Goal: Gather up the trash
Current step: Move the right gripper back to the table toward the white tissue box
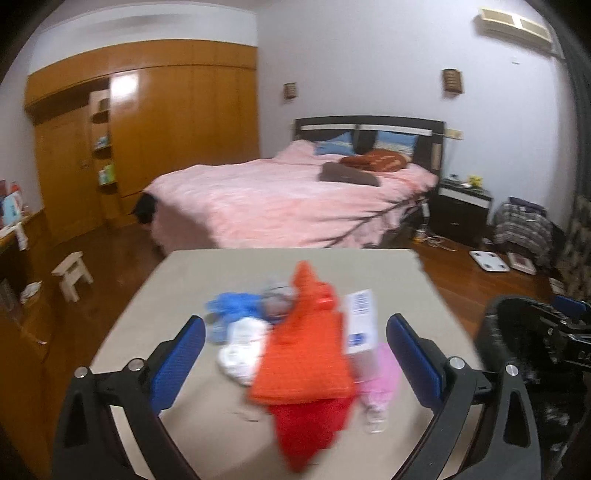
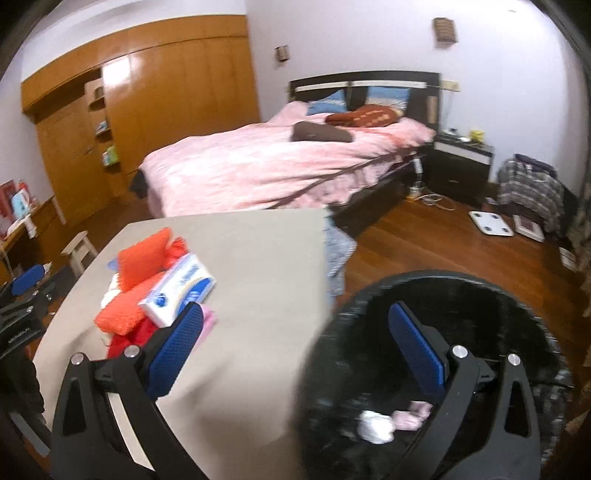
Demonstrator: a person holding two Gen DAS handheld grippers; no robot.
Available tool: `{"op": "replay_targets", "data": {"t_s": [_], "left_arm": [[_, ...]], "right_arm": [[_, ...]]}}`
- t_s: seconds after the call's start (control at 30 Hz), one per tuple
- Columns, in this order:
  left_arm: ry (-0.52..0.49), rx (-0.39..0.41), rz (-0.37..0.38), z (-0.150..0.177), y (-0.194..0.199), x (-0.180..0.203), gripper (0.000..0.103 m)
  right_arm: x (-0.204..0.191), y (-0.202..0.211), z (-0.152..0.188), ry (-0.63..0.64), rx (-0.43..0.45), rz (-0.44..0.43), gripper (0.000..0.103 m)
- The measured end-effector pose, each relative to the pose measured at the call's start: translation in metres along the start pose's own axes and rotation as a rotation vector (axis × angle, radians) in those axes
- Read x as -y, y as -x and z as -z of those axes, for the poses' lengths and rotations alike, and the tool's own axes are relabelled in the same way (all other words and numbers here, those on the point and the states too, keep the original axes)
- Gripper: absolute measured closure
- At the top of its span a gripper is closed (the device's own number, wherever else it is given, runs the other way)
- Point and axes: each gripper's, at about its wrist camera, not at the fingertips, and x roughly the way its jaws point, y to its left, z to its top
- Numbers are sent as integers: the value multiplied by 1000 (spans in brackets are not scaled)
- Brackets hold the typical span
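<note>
Bedroom with pale walls (image 1: pixel 351 55) and a glossy wooden floor (image 2: pixel 424 240). A wooden wardrobe (image 1: pixel 166 129) lines the far left side, with open shelves (image 1: pixel 101 147) set into it. A bed (image 1: pixel 295 199) with a pink cover, blue pillows and a dark headboard (image 1: pixel 369 123) stands centre. A dark nightstand (image 1: pixel 461 210) sits just beside it on the right. An air conditioner (image 1: pixel 517 27) hangs high on the wall. A small pale stool (image 1: pixel 72 275) stands on the floor at left. A white scale (image 2: pixel 491 223) lies on the floor at right.
</note>
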Motion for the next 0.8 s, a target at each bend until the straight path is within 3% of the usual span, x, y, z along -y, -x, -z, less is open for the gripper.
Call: {"op": "replay_targets", "data": {"t_s": [0.5,0.8], "left_arm": [[69,-67,-109,25,-30,-71,7],[100,-90,-116,30,-41,-83,7]], "right_arm": [[-108,-78,8,147,-95,-109,5],[-135,-107,12,184,-125,-113,6]]}}
